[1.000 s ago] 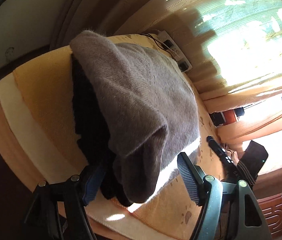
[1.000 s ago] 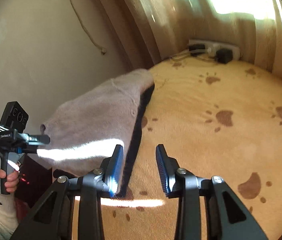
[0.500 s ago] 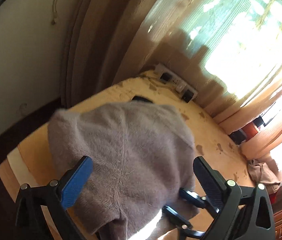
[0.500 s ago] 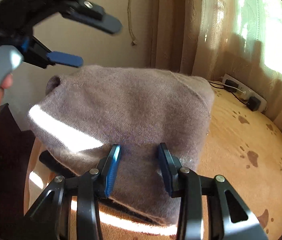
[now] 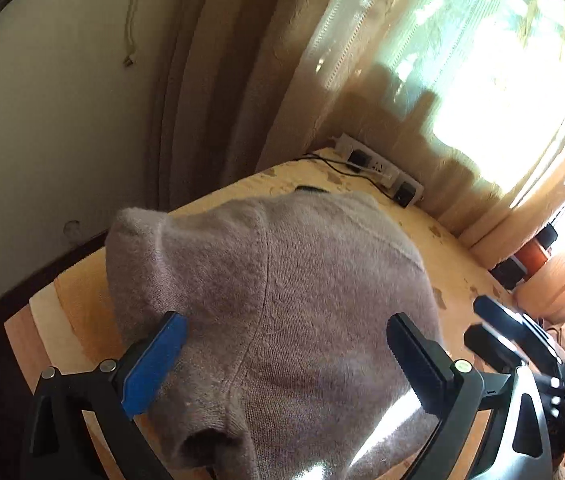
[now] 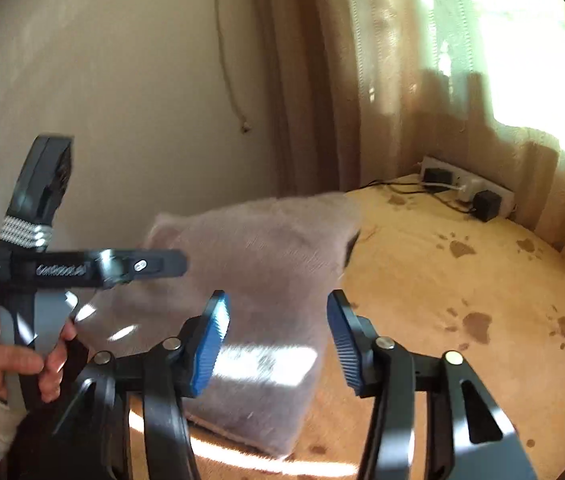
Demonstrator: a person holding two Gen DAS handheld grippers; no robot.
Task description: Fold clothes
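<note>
On the bed's yellow paw-print blanket [image 6: 462, 320], near its wall-side edge: one folded grey-brown knitted sweater [image 5: 282, 300], lying free.

Left gripper [image 5: 286, 360]: jaws spread wide above the sweater, nothing pinched.

Right gripper [image 6: 278, 336]: jaws have just been opening, part-wide, empty (sweater beyond them, not between).

Step in hand: release after a fold, by appearance. Next move likely calls for squaring the bundle or fetching another garment.

Change: a second ago the left gripper was narrower, straddling a hanging fold.
</note>
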